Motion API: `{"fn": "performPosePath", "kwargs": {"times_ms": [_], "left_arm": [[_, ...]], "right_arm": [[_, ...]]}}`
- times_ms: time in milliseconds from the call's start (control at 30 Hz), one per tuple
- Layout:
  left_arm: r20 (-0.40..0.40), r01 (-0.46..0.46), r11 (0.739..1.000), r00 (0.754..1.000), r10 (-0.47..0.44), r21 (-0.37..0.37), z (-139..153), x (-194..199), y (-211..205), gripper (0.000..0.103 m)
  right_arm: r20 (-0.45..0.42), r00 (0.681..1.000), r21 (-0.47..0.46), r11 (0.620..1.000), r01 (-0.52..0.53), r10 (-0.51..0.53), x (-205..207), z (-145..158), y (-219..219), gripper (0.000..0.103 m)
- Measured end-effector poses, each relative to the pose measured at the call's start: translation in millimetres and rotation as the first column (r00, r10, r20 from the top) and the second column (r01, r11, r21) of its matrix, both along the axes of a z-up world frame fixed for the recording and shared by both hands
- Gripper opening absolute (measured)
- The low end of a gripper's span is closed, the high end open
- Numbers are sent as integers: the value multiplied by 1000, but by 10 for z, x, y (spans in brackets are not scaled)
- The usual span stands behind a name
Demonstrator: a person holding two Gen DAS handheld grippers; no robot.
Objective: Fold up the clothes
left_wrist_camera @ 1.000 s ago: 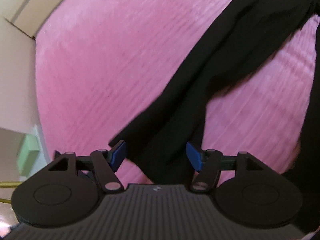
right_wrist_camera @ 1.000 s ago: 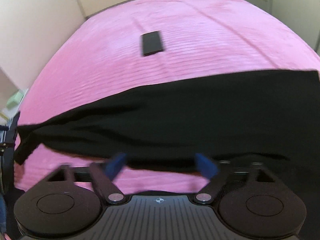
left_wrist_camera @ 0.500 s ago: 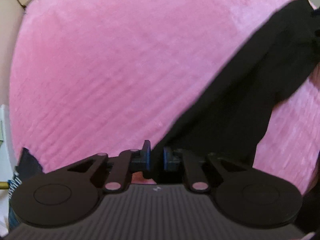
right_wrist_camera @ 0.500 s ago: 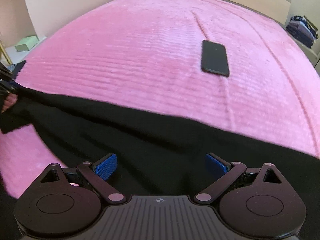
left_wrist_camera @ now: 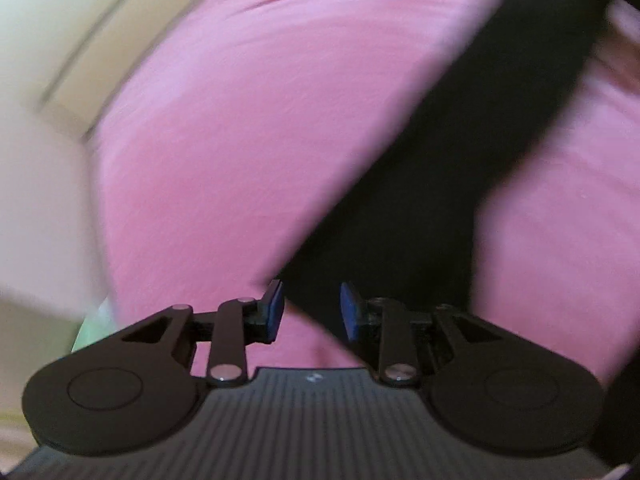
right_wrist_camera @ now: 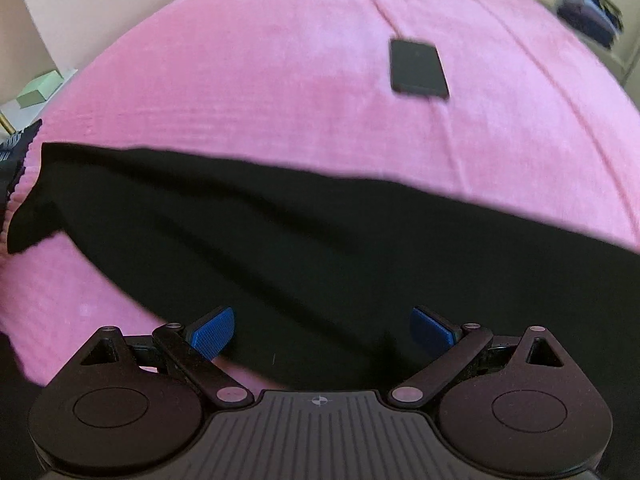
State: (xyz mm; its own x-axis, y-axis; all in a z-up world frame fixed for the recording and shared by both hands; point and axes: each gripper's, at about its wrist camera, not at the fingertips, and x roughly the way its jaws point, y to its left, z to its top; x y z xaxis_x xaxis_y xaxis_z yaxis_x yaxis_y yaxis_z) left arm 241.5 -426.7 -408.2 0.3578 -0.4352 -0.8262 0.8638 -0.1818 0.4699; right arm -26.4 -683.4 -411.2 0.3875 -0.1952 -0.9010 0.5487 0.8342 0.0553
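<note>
A home bedroom: pink bedspread (right_wrist_camera: pixel 280 80), headboard (left_wrist_camera: pixel 80 40), phone (right_wrist_camera: pixel 418 69) on the bed

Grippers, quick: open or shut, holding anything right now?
Left gripper: open, black garment between its pads, not clamped.
Right gripper: open wide, empty, over the garment.

We've got loads of open pink bed (right_wrist_camera: pixel 248 80) past the black garment (right_wrist_camera: pixel 320 248); only a phone (right_wrist_camera: pixel 418 69) sits there.

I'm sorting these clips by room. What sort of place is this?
Most likely a bedroom: a wide bed under a pink bedspread, a pale headboard at its far end, and a black garment spread out with a phone lying beyond it.
</note>
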Motion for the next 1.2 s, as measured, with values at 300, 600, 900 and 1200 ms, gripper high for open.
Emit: {"fn": "performPosePath", "kwargs": {"times_ms": [300,600,900,1200], "left_arm": [[117,120,980,983,-140,161,-578,-393,33,3],[101,133,967,982,-157,216,-332,-373,321,12],[49,-58,971,998,48,231,-267,-342,500,26],[-249,-320,944,911,329,77,459,-758,442,46]], "right_arm": [[-46,998,17,999,50,-49,-308,-65,112,97],[-39,986,28,987,161,-160,-724,75,101,97],[-56,956,78,953,292,-289,-1248,192,233,97],[-45,839,81,835,544,-542,-2214,762,458,97]]}}
